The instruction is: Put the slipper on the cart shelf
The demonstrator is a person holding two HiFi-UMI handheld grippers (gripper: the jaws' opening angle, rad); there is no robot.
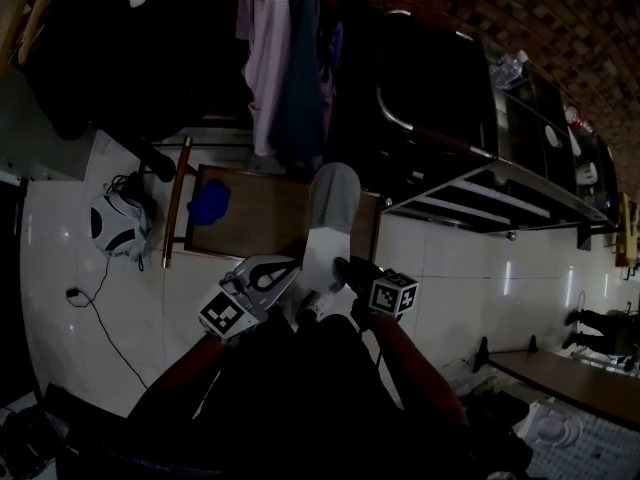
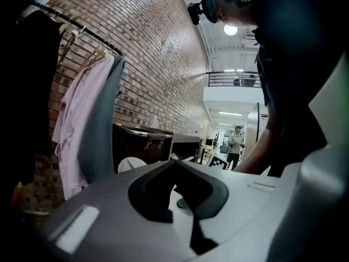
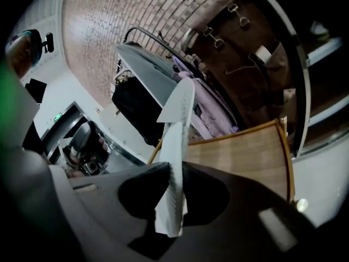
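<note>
In the head view a white slipper (image 1: 331, 216) is held up in the air, sole on edge, over a low wooden platform (image 1: 262, 230). My right gripper (image 1: 328, 286) is shut on its heel end; in the right gripper view the slipper (image 3: 175, 141) stands pinched between the dark pads of that gripper (image 3: 173, 201). My left gripper (image 1: 278, 270) hangs just left of the slipper, its jaws shut with nothing between them (image 2: 174, 162). The metal cart (image 1: 470, 183) with its dark shelves stands to the right, beyond the slipper.
A blue cloth (image 1: 209, 201) lies on the wooden platform. Clothes (image 1: 272, 58) hang on a rack above it. A black-and-white helmet-like thing (image 1: 118, 224) and a cable (image 1: 98, 308) lie on the white floor at left. A low bench (image 1: 565, 380) stands at lower right.
</note>
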